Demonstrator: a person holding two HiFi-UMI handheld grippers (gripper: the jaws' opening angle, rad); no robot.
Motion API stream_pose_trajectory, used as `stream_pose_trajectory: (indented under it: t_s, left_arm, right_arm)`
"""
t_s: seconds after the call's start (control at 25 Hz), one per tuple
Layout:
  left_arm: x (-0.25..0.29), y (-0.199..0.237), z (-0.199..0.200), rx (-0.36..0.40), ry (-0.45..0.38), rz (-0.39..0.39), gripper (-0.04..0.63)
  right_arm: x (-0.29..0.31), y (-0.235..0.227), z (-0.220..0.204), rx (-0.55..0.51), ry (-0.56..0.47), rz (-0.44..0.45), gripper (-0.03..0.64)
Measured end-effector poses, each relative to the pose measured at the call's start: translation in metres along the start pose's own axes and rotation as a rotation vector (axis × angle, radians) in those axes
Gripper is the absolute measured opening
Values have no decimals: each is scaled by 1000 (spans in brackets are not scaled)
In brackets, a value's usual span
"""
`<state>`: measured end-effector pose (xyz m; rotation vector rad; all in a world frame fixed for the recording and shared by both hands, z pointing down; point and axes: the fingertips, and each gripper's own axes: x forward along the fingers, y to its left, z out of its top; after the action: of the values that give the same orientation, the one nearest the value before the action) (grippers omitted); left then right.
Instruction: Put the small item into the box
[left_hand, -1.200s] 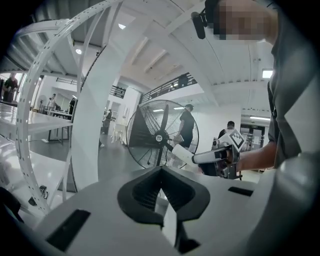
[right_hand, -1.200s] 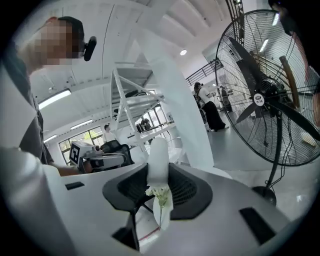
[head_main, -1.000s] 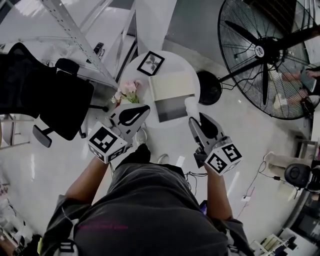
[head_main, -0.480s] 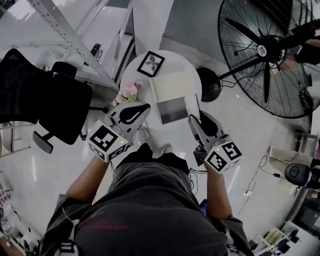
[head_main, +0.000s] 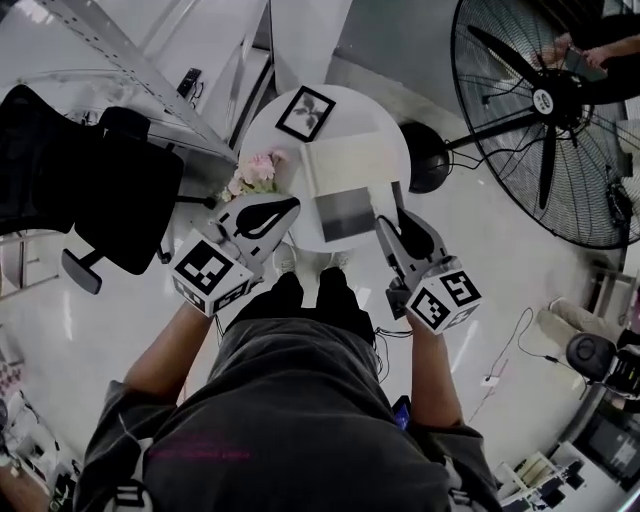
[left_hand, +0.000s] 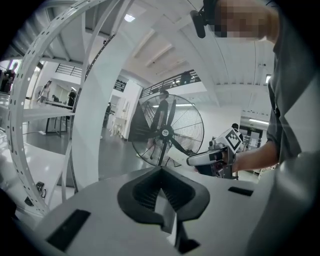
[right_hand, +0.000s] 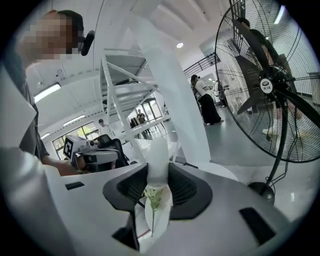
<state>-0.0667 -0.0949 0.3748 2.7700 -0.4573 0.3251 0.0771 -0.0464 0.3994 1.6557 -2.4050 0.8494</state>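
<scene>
On the round white table (head_main: 262, 135) stands an open box (head_main: 345, 213) with a grey inside, its pale lid (head_main: 345, 163) lying behind it. My right gripper (head_main: 388, 222) hovers at the box's right edge, shut on a small white packet (right_hand: 157, 197) printed with a green sprig; the packet (head_main: 384, 204) sticks out past the jaws. My left gripper (head_main: 288, 208) hangs at the box's left, beside the table's near rim, and its pads meet with nothing between them (left_hand: 161, 192).
A framed picture (head_main: 305, 112) lies at the table's far side and pink flowers (head_main: 255, 172) at its left edge. A big floor fan (head_main: 560, 110) stands to the right, a black office chair (head_main: 90, 190) to the left, and a white metal rack (head_main: 130, 60) behind it.
The view has shifted as the person steps closer to the table, feet now showing under its rim. Both grippers keep their pose, the right still holding the packet.
</scene>
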Motion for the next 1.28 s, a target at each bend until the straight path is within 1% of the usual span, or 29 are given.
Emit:
stream_pose_trajectory:
  t_s: [0.32, 0.6, 0.8, 0.92, 1.0, 1.28]
  left_arm:
    - [26, 7, -19, -32, 48, 30, 15]
    - [51, 9, -36, -40, 65, 75, 15]
    - [65, 5, -51, -70, 77, 125, 15]
    - [72, 5, -57, -74, 71, 160, 15]
    - [74, 5, -59, -90, 72, 185, 15]
    - [73, 2, -70, -133, 72, 260, 15]
  right_arm:
    - [20, -44, -29, 26, 78, 16, 137]
    - [37, -71, -61, 8, 171, 83, 137]
    - [52, -83, -91, -54, 251, 159, 137]
    - [59, -90, -106, -88, 294, 202, 137]
    - [63, -93, -116, -111, 328, 234, 137]
    - [77, -94, -149, -240, 438, 330, 137]
